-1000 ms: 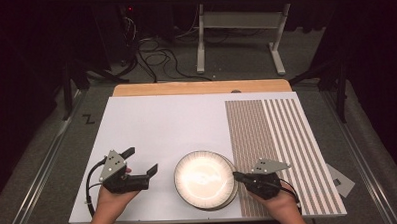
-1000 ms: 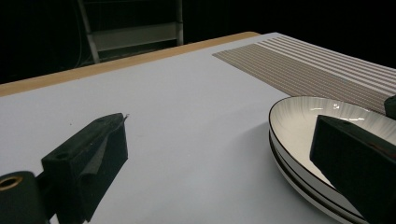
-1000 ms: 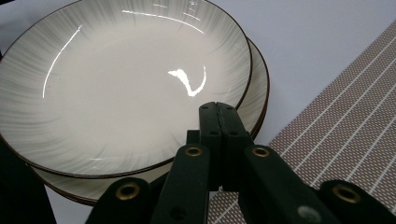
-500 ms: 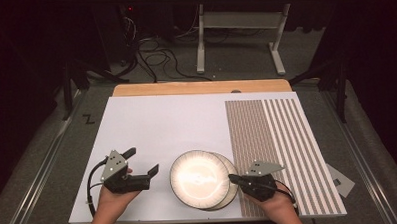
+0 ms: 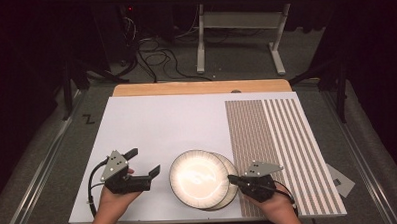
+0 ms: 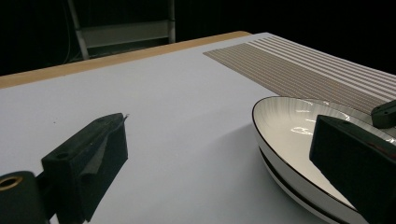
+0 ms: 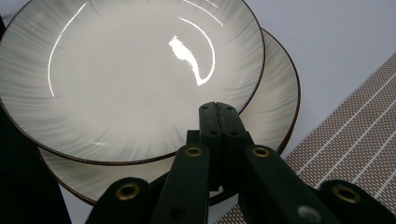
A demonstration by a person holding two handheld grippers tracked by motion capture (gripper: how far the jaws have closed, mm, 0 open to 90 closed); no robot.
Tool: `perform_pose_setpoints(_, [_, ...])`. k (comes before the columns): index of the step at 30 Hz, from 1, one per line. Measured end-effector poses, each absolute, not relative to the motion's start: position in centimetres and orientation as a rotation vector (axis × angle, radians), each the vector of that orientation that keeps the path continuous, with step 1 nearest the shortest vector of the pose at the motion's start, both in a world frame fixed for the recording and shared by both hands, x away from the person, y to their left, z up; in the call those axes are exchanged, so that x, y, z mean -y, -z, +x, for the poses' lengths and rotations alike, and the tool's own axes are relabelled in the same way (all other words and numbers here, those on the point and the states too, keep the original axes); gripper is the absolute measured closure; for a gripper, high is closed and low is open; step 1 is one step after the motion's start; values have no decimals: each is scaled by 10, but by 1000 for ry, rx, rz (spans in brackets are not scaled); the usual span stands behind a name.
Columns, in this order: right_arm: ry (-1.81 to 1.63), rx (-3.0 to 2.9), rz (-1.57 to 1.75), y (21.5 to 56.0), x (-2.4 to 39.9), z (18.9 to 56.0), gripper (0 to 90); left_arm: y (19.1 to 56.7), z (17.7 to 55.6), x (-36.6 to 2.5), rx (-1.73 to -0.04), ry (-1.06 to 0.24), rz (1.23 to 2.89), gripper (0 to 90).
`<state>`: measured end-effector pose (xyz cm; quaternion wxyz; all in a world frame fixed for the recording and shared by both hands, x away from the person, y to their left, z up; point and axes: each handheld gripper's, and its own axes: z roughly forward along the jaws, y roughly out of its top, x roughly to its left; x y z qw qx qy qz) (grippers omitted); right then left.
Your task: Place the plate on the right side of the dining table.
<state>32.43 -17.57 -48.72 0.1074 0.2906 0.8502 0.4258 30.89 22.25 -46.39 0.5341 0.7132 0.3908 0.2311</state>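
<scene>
Two white plates with dark rims lie stacked at the front middle of the white board. The top plate sits shifted left, so the lower plate shows as a crescent at its right. My right gripper is shut, with nothing between its jaws, and its tips rest at the top plate's right rim. My left gripper stands open just left of the plates. Its right jaw is close to the top plate rim, and I cannot tell if they touch.
A brown striped mat covers the board's right part. A wooden strip runs along the far edge. A small grey card lies off the board at the right. Cables and a table frame stand beyond.
The top plate has slid left, off-centre from the lower plate, and my right gripper has followed it slightly left. The left gripper has stayed put.
</scene>
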Motion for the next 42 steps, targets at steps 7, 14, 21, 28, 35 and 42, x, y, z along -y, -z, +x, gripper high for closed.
perform_pose_setpoints(7, [-1251, -2506, 855, 487, 176, 325, 900, 465, 309, -218, -929, -539, 1702, 50])
perform_pose_setpoints(14, [-1255, -2513, 857, 487, 176, 325, 900, 464, 310, -217, -924, -508, 1713, 55])
perform_pose_setpoints(21, [-1234, -2553, 801, 489, 161, 322, 900, 465, 309, -215, -928, -450, 1710, 56])
perform_pose_setpoints(28, [-1209, -2570, 780, 490, 152, 321, 900, 469, 311, -202, -942, -307, 1748, 101])
perform_pose_setpoints(35, [-1197, -2579, 766, 491, 148, 320, 900, 476, 317, -186, -1009, -149, 1831, 176])
perform_pose_setpoints(42, [-1192, -2578, 748, 491, 146, 321, 900, 482, 320, -180, -1081, -34, 1828, 235])
